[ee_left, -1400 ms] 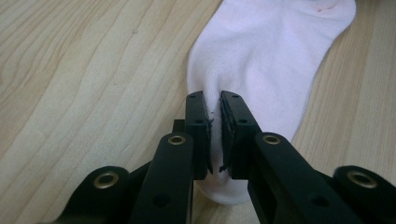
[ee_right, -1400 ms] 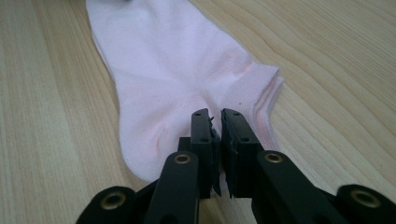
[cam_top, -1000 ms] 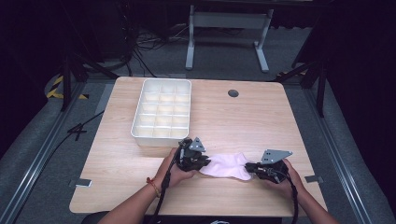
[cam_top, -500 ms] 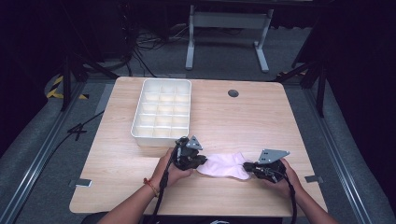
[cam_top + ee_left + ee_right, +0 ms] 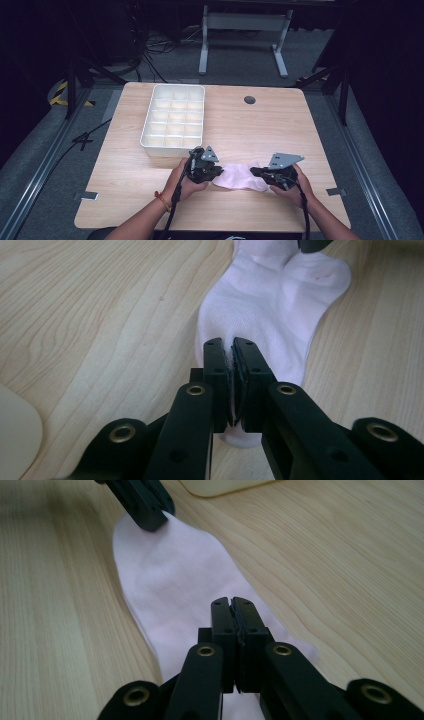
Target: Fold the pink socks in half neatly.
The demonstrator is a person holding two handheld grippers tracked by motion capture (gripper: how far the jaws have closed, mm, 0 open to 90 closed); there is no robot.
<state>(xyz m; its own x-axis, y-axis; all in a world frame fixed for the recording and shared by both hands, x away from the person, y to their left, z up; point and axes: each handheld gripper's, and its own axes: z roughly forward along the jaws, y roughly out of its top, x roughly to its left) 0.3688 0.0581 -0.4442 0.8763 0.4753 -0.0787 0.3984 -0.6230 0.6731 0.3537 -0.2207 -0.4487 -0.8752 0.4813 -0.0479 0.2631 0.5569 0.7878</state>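
Observation:
A pale pink sock [image 5: 240, 176] lies flat on the wooden table, stretched between both grippers. My left gripper [image 5: 217, 170] is shut on one end, and in the left gripper view pink fabric shows pinched between its jaws [image 5: 232, 347] while the sock [image 5: 270, 300] runs away from them. My right gripper [image 5: 255, 172] is shut on the other end; its jaws [image 5: 232, 605] have just closed further on the fabric. In the right gripper view the sock [image 5: 170, 575] reaches up to the left gripper's fingertips [image 5: 145, 505].
A white tray [image 5: 165, 148] with several empty compartments stands just behind the left hand. A dark round grommet hole [image 5: 249, 99] sits near the table's far edge. The table's front edge lies close under both forearms.
The right gripper has risen a little with its end of the sock. The left gripper has stayed in place on the other end.

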